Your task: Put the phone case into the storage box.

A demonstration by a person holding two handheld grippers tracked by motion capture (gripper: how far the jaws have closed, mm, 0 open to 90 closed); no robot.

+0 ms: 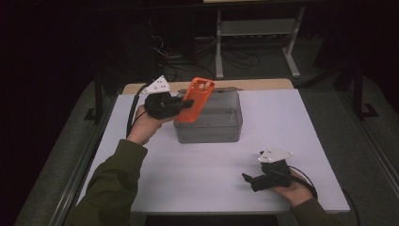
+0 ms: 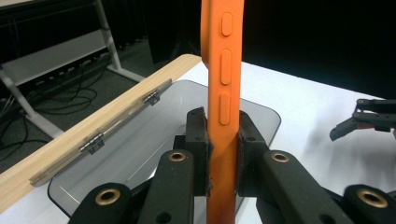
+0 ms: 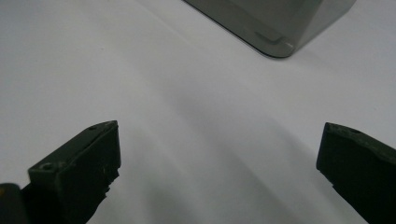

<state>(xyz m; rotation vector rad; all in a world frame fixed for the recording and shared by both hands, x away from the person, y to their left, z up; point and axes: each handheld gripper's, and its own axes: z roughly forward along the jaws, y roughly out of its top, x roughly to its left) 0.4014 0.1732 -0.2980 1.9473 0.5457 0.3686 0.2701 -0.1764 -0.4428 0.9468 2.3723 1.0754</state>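
You had L gripper (image 2: pixel 223 140) clamped edge-on on orange phone case (image 1: pixel 197 99) above grey box (image 1: pixel 209 131) near table's (image 1: pixel 291 122) far edge, R gripper (image 3: pixel 219 154) apart; thin-edge grip risked slip/twist.

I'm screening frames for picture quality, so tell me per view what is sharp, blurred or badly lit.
High view: the white table is well lit, the surroundings nearly black. Left gripper view: the orange phone case is crisp in the left gripper. Right gripper view: the right gripper has soft pads, and the grey box is blurred.
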